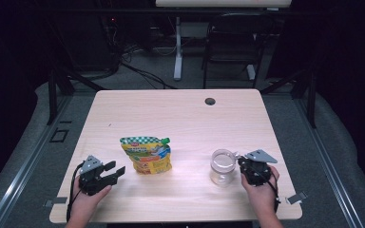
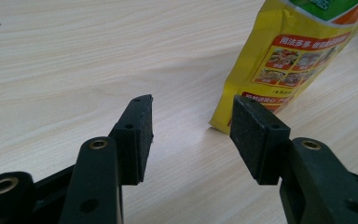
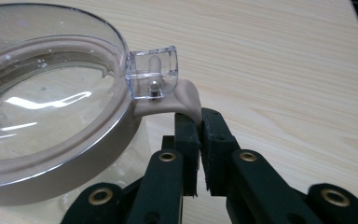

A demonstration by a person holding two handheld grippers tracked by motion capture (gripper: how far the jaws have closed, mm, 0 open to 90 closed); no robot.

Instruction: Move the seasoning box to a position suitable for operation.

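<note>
Beside the jar point(image 3: 51, 116), the right claw point(image 3: 199, 122) clamps its beige handle point(image 3: 186, 100).

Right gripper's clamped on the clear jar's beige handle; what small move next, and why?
Probably bring the open left gripper onto the yellow spouted food pouch: the right gripper is shut on the beige handle of the clear lidded jar, while the pouch stands ungripped.

Pouch point(image 2: 279, 56) top cut off by the left gripper view's upper edge. Jar point(image 3: 51, 107) cropped at the right gripper view's left edge; pouch print too small to read.
</note>
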